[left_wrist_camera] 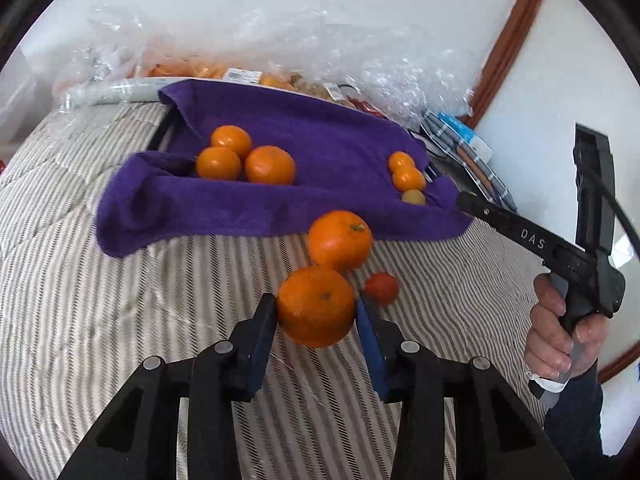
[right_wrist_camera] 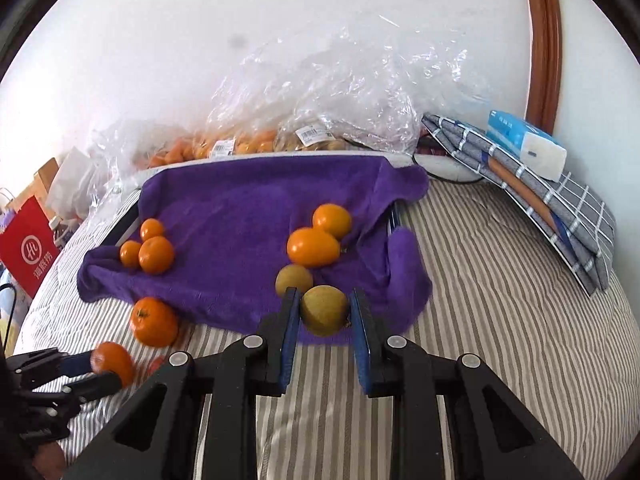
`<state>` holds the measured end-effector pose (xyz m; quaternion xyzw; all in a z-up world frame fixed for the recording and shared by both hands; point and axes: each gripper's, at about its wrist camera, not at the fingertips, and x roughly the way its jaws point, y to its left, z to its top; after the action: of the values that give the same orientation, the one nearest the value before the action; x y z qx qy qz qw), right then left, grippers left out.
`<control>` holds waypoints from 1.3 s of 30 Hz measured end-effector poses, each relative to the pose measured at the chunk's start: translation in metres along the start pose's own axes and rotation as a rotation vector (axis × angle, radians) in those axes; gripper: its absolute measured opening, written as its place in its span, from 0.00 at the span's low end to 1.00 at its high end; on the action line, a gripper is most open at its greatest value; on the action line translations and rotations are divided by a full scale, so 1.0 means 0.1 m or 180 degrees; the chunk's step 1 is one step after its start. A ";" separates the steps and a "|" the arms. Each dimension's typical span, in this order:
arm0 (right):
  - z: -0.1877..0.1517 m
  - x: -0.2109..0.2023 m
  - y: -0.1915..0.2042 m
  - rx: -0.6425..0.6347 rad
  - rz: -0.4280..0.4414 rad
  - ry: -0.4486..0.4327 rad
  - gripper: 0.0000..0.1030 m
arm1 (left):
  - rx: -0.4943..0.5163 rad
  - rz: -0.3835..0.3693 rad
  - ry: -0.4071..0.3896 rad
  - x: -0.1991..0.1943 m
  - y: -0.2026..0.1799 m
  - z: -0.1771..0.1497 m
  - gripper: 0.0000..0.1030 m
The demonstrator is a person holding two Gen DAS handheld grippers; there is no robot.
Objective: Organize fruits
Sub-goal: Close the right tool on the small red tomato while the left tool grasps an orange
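My left gripper (left_wrist_camera: 316,312) is shut on a large orange (left_wrist_camera: 316,306), held above the striped bed. Another orange (left_wrist_camera: 340,240) and a small red fruit (left_wrist_camera: 382,288) lie just beyond it. My right gripper (right_wrist_camera: 324,312) is shut on a yellow-green fruit (right_wrist_camera: 324,310) at the front edge of the purple towel (right_wrist_camera: 240,208). On the towel, three oranges (right_wrist_camera: 150,246) sit at the left; two orange fruits (right_wrist_camera: 314,246) and a yellow-green fruit (right_wrist_camera: 294,278) sit at the right. The left gripper (right_wrist_camera: 106,364) with its orange also shows in the right wrist view.
Clear plastic bags of fruit (right_wrist_camera: 256,136) lie behind the towel by the wall. Folded checked cloth (right_wrist_camera: 560,208) with a tissue pack (right_wrist_camera: 524,144) lies at the right. A red bag (right_wrist_camera: 28,252) stands at the left. The striped bedcover (right_wrist_camera: 500,300) is soft and uneven.
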<state>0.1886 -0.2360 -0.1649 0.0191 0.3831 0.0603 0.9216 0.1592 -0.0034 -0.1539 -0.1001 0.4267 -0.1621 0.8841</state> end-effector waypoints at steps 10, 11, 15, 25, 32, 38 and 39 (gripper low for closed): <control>0.13 0.44 -0.06 0.0047 0.0088 0.0170 0.25 | -0.0056 0.0399 -0.0384 0.18 0.13 0.84 0.37; 0.12 0.45 -0.06 0.0047 0.0089 0.0184 0.25 | -0.0052 0.0415 -0.0394 0.25 0.11 0.89 0.37; 0.12 0.37 -0.01 -0.0036 0.0012 0.0148 0.32 | -0.0013 0.0503 -0.0382 0.45 0.06 0.98 0.38; -0.18 -0.05 0.44 -0.0088 0.0473 0.0096 0.41 | -0.0139 0.0428 -0.0354 0.43 0.15 0.97 0.44; -0.47 -0.06 0.89 -0.0303 0.0700 0.0292 0.41 | 0.0058 0.0570 -0.0516 -0.04 0.13 0.82 0.55; -0.58 0.08 1.13 -0.0465 0.0646 0.0422 0.30 | 0.0078 0.0520 -0.0418 -0.23 0.21 0.59 0.55; -0.60 0.10 1.14 -0.0469 0.0638 0.0452 0.22 | 0.0090 0.0451 -0.0382 -0.23 0.20 0.55 0.55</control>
<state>0.1423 -0.1222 -0.2053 -0.0147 0.4380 0.1812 0.8804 0.1935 0.0259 -0.1097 -0.0667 0.3766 -0.0989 0.9187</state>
